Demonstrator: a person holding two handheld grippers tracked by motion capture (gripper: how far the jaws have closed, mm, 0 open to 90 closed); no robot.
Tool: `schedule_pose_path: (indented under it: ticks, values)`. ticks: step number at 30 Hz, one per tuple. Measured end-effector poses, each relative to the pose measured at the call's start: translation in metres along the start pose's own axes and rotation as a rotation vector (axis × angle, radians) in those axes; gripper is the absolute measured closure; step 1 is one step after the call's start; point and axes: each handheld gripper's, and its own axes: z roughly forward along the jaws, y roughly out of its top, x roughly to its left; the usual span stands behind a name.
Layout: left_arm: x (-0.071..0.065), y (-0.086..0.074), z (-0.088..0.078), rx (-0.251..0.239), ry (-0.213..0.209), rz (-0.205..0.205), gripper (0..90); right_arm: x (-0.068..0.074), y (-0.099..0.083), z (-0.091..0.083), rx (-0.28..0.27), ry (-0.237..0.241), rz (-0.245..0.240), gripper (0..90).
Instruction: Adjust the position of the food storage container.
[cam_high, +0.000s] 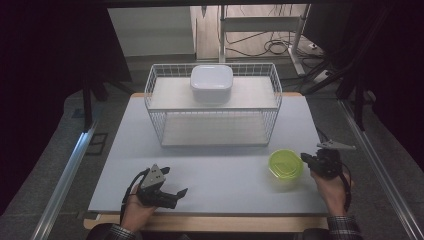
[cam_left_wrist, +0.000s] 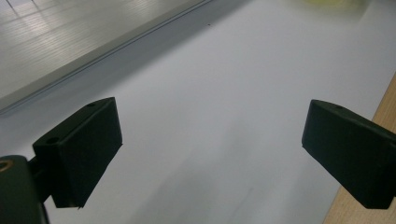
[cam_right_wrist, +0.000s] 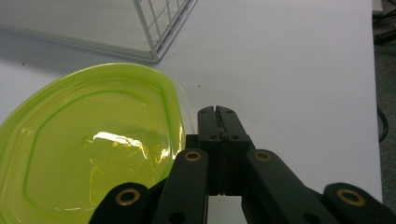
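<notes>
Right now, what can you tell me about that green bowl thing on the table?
The green bowl looks like see-through, yellow-green plastic, shiny where the light hits it. It is shallow, with rounded corners and a raised rim, and a clear edge shows around it in the right gripper view. It sits flat on the white table, near the right front corner of the wire basket but apart from it. The right gripper, jaws shut, is right beside its rim; whether it touches cannot be told. It seems empty.
</notes>
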Motion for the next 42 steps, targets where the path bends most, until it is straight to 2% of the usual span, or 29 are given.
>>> schedule_pose_path:
  ticks: [10,19,31,35,39,42]
  values:
    - [-0.001,0.000,0.000,0.004,0.001,0.008,4.8,0.013,-0.001,0.002,0.032,0.031,0.007,89.3]
    - [-0.002,0.000,0.001,0.006,0.000,0.015,4.9,0.034,0.000,0.006,0.064,0.078,-0.027,89.0]
    - [-0.003,0.000,0.001,0.010,-0.004,0.018,4.9,0.055,0.000,0.011,0.084,0.161,-0.020,89.1]
    - [-0.004,0.000,0.002,0.011,-0.005,0.019,4.9,0.065,0.000,0.013,0.100,0.204,-0.020,89.0]
    - [-0.004,0.000,0.002,0.011,-0.005,0.021,4.9,0.068,0.000,0.013,0.106,0.205,-0.037,87.4]
    - [-0.004,0.000,0.001,0.012,-0.002,0.023,4.9,0.063,-0.003,0.011,0.119,0.199,-0.024,86.7]
